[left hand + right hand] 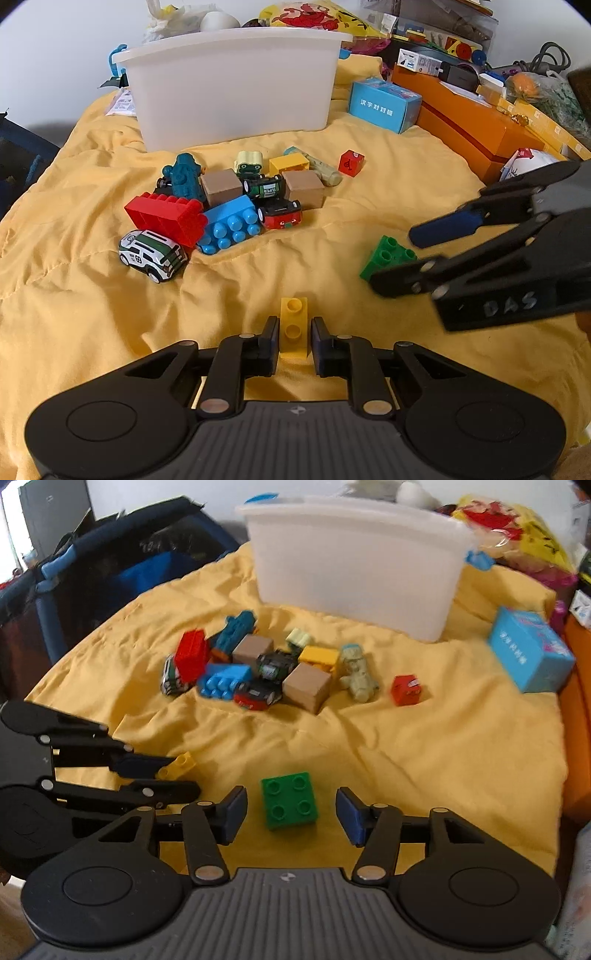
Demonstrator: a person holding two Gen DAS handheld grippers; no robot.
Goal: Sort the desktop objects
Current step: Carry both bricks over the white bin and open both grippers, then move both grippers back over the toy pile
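Your left gripper (294, 341) is clamped on the narrow yellow plastic two-stud brick (294, 332), low on its long sides, on the rumpled yellow cloth (92, 314). It looks light, stiff and smooth, so it could pivot between the pads; squeeze flat faces, not studs. Your right gripper (291, 814) stands wide, touching nothing, with the square green four-stud plastic brick (289, 799) between its fingers. Take that one across two opposite flat sides; it should be light and rigid too. The white translucent plastic bin (354, 568) waits beyond the toy pile (258, 668).
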